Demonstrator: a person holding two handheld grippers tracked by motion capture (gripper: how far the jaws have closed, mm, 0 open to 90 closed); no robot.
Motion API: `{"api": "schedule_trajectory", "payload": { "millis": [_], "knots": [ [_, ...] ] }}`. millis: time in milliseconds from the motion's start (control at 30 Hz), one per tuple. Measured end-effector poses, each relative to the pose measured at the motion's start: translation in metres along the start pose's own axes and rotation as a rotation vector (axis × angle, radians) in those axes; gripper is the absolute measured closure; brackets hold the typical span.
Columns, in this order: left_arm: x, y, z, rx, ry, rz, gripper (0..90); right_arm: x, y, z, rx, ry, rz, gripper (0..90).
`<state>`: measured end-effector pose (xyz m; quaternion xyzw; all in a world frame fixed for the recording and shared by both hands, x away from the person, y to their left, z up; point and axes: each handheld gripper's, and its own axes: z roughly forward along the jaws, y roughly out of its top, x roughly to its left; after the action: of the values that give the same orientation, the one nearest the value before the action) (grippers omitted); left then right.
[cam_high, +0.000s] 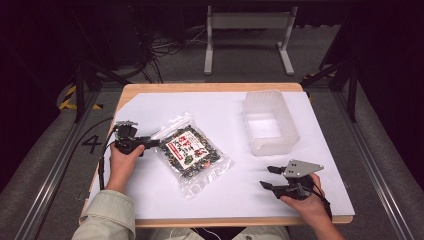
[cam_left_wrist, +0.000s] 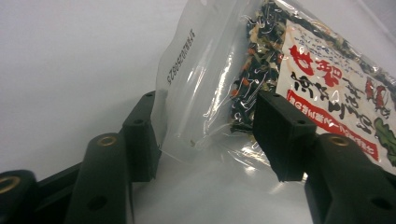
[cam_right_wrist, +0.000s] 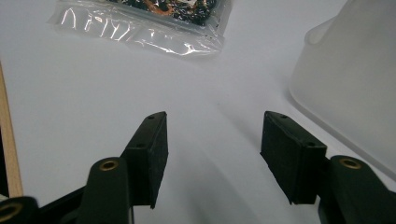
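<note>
Snack bag (cam_high: 190, 152): a clear zip pouch of dark dried mix with a red-and-white label, laid flat and skewed on the white sheet (cam_high: 220, 200), left of the middle of the bench (cam_high: 150, 88).

Left tool (cam_high: 154, 142): held low at the left, pointed right at the bag's near-left corner. In the left gripper view the clear sealed edge of the bag (cam_left_wrist: 205, 93) is seen sitting between the jaws. One pad looks right up against the film, the other is seen just in front of the printed part, but a proper squeeze can't really be made out, so the jaws are read as partly apart around the edge, not clamped.

Right tool (cam_high: 266, 176): held at the near right of the sheet, well apart from the bag, pointed left. Its jaws are seen apart with nothing but bare white sheet between them in the right gripper view.

Plastic tub (cam_high: 270, 122): a frosted, see-through bin parked at the far right of the sheet, beyond the right tool. Its wall (cam_right_wrist: 355, 88) is seen at the right edge of the right gripper view.

Bag seen from the right tool: its clear bottom seal (cam_right_wrist: 140, 28) is seen farther off, well apart from the jaws.
</note>
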<state>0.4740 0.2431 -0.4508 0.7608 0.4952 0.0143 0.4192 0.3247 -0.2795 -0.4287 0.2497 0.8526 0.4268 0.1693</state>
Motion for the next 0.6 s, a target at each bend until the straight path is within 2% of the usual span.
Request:
{"api": "schedule_trajectory", "payload": {
  "millis": [67, 167, 233, 300, 433, 600],
  "knots": [
    [0.000, 0.000, 0.000, -0.010, 0.009, 0.002, 49.4, 0.000, 0.000, 0.000, 0.001, 0.002, -0.001, 40.5],
    [-0.001, -0.001, -0.002, -0.017, 0.021, 0.004, 62.7, 0.001, 0.000, 0.001, 0.005, 0.003, -0.004, 40.3],
    [-0.002, -0.002, -0.001, -0.010, 0.012, 0.011, 70.2, 0.001, 0.000, 0.001, 0.005, 0.004, -0.006, 40.1],
    [-0.005, -0.001, -0.001, -0.001, 0.016, 0.019, 73.5, 0.001, 0.001, 0.001, 0.005, 0.004, -0.006, 39.9],
    [-0.011, 0.000, 0.001, 0.009, 0.049, 0.053, 78.5, 0.001, 0.000, 0.002, 0.006, 0.006, -0.007, 39.5],
    [-0.014, 0.000, 0.001, 0.011, 0.063, 0.071, 84.6, 0.002, 0.001, 0.002, 0.007, 0.009, -0.008, 39.1]
  ]
}}
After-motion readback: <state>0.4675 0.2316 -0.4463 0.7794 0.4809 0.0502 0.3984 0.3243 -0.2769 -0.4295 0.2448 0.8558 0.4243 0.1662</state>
